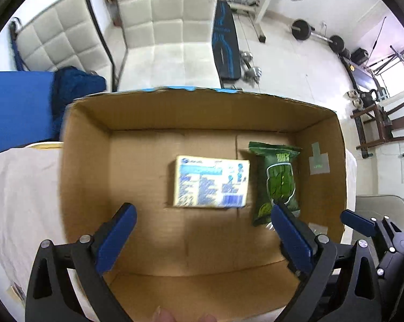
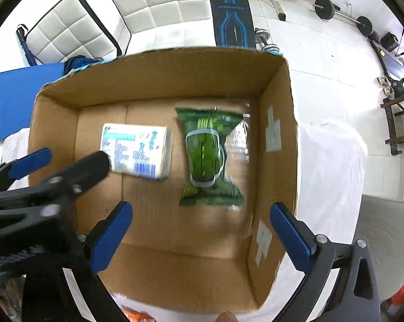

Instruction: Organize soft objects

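An open cardboard box sits on a white cloth. Inside lie a white and blue tissue pack at the middle and a green snack bag to its right. My left gripper is open and empty, above the box, near the tissue pack. My right gripper is open and empty, above the box, in front of the green bag. The right gripper's blue finger shows at the right edge of the left wrist view. The left gripper's fingers show at the left of the right wrist view.
A white cloth covers the table under the box. A blue mat lies at the left. White padded chairs, a weight bench and barbells stand beyond on the white floor.
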